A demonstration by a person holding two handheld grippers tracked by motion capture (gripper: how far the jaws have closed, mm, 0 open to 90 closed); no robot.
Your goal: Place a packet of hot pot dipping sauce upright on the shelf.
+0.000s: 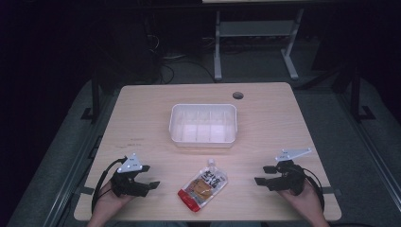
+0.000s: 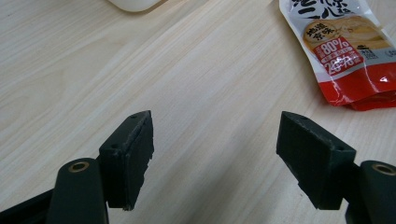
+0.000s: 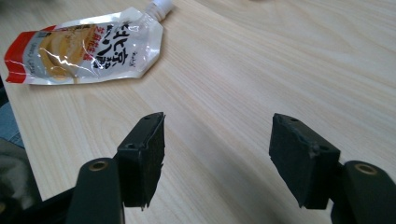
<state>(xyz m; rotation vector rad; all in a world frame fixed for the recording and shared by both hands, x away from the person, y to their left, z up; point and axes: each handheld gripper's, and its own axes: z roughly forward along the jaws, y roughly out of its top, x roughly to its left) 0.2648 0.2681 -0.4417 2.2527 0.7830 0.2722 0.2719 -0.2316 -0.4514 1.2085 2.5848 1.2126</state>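
Red-and-white spouted foil pouch [image 1: 203,185] lies flat on the pale wooden table [image 1: 142,123], between both grippers, below the clear plastic bin [image 1: 203,124]. Left gripper [image 1: 147,176] jaws wide, empty; right gripper [image 1: 263,175] likewise.

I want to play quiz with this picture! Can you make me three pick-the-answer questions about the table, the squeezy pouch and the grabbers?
1. Where does the pouch lie?
A. inside the white tray
B. on the table between the two grippers
C. on the floor

2. What colour is the pouch's bottom end?
A. red
B. green
C. blue

3. How do the jaws of the left gripper and right gripper stand?
A. both shut on the pouch
B. one open, one shut
C. both open, holding nothing

Answers: 1 B, it lies flat on the table, nearer the person than the white tray. 2 A, a red band shows there. 3 C, bare wood shows between each pair of jaws.
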